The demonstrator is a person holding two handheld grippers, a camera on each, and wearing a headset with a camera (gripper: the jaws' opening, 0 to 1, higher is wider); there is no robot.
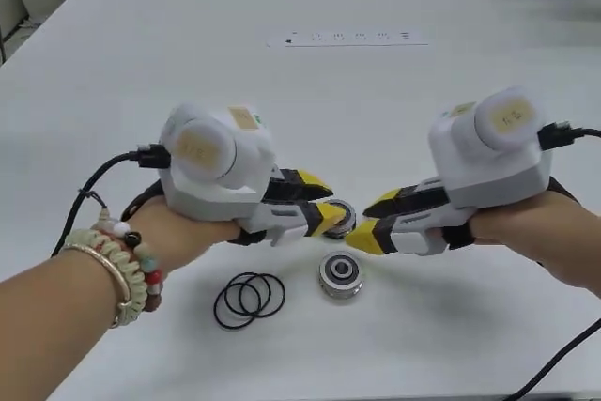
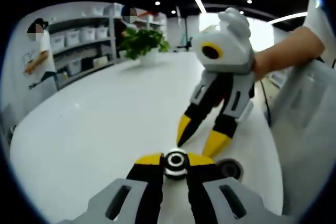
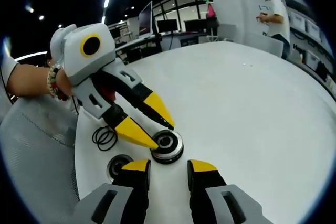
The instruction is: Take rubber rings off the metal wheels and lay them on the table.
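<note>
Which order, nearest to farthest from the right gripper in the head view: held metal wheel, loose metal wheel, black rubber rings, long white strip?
1. Round metal wheel held by the left gripper, beside the right gripper.
2. Loose metal wheel on the table, below.
3. Black rubber rings, farther left.
4. Long white strip, far back.

The white tabletop (image 1: 188,63) carries a cluster of overlapping black rubber rings (image 1: 249,298) near its near edge, a metal wheel (image 1: 340,275) just beside them, and a long white strip (image 1: 347,38) toward its far edge
</note>
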